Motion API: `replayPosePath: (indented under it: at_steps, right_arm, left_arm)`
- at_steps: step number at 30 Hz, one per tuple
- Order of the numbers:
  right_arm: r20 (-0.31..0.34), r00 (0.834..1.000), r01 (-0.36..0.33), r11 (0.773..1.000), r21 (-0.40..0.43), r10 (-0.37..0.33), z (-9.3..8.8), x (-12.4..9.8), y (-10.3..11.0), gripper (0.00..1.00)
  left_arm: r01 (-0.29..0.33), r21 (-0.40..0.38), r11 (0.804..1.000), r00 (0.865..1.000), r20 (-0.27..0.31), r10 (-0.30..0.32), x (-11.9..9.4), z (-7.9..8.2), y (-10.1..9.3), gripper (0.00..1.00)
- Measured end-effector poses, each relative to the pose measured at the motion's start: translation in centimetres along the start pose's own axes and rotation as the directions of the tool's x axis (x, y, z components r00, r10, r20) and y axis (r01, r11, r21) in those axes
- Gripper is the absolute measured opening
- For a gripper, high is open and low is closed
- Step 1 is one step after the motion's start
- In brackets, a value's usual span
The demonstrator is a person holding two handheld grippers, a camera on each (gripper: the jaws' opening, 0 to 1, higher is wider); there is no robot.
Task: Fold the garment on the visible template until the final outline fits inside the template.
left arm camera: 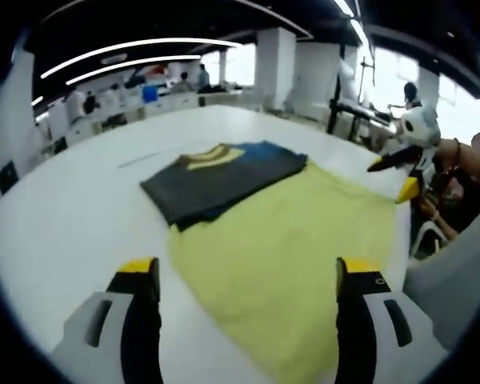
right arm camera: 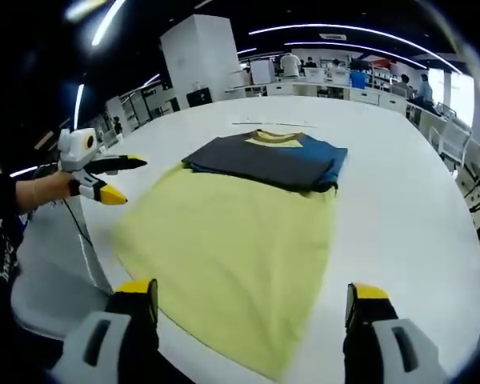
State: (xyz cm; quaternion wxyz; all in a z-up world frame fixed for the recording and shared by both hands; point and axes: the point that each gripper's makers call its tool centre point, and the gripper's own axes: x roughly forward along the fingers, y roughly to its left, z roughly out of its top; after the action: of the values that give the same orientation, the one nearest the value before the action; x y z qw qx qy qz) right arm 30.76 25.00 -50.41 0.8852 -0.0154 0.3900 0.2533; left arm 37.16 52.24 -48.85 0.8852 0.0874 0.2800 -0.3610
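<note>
A folded dark grey and blue garment [left arm camera: 224,180] [right arm camera: 264,160] with a yellow collar lies flat across the far end of a pale yellow template sheet [left arm camera: 296,256] [right arm camera: 224,248] on a white table [left arm camera: 72,216] [right arm camera: 408,208]. My left gripper [left arm camera: 246,272] hovers open over the sheet's near end, nothing between its yellow-tipped jaws. It also shows from the side, open, above the table's edge [right arm camera: 124,178]. My right gripper [right arm camera: 252,294] is open and empty over the sheet's near edge, and appears held in a hand at the table's rim [left arm camera: 396,178].
A grey chair [right arm camera: 48,272] [left arm camera: 456,272] stands close against the table's edge by the person's arm [left arm camera: 472,160]. Desks with several people [right arm camera: 360,76] and white pillars [right arm camera: 200,56] lie beyond the table. A thin strip [right arm camera: 264,124] lies on the table behind the garment.
</note>
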Motion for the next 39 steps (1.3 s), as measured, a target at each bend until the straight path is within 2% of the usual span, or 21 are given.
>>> replayPosePath:
  at_steps: [8, 12, 15, 17, 20, 25, 27, 32, 35, 39]
  right_arm:
    - [-0.007, 0.999, 0.031, 1.0, 0.004, -0.031, -0.9, -0.6, -0.8, 0.92]
    - [-0.024, 0.999, 0.027, 0.999, 0.036, -0.026, -1.8, -0.6, -0.8, 0.74]
    - [-0.029, 0.999, 0.027, 0.999, 0.042, -0.026, -2.1, -0.6, -0.8, 0.75]
    - [-0.038, 0.999, 0.036, 0.999, 0.027, -0.035, -2.5, -0.7, -0.8, 0.74]
    - [-0.041, 0.999, 0.038, 0.998, 0.04, -0.036, -2.9, -0.9, -0.8, 0.72]
    - [-0.05, 0.998, 0.047, 0.998, 0.048, -0.045, -3.7, -1.0, -0.7, 0.66]
    - [-0.056, 0.997, 0.051, 0.998, 0.048, -0.049, -3.9, -1.0, -0.6, 0.64]
    - [-0.085, 0.991, 0.103, 0.994, 0.021, -0.101, -4.9, -1.6, -1.2, 0.49]
    - [-0.085, 0.991, 0.112, 0.993, 0.036, -0.108, -5.1, -1.9, -1.3, 0.42]
    - [-0.091, 0.988, 0.128, 0.991, 0.051, -0.123, -5.3, -2.2, -1.4, 0.34]
  left_arm:
    - [0.001, 0.01, 1.0, 0.999, -0.033, -0.001, -1.3, -1.4, -0.8, 0.81]
    - [0.007, -0.002, 1.0, 0.997, -0.083, -0.007, -1.8, -3.2, -1.4, 0.78]
    - [-0.027, -0.03, 0.999, 0.993, -0.112, 0.023, -2.5, -4.2, -1.3, 0.7]
    - [-0.016, -0.02, 1.0, 0.993, -0.114, 0.014, -3.0, -4.4, -1.8, 0.64]
    - [-0.039, -0.041, 0.998, 0.991, -0.133, 0.034, -3.7, -5.1, -1.9, 0.6]
    - [-0.045, -0.095, 0.994, 0.989, -0.143, 0.031, -4.3, -5.9, -2.0, 0.51]
    - [-0.05, -0.112, 0.992, 0.987, -0.159, 0.032, -4.5, -6.5, -1.9, 0.5]
    - [-0.038, -0.132, 0.991, 0.978, -0.208, 0.01, -5.1, -7.9, -2.3, 0.47]
    - [-0.034, -0.147, 0.989, 0.979, -0.203, 0.004, -5.2, -7.9, -2.6, 0.44]
    - [-0.045, -0.15, 0.988, 0.974, -0.225, 0.011, -5.3, -8.2, -2.8, 0.38]
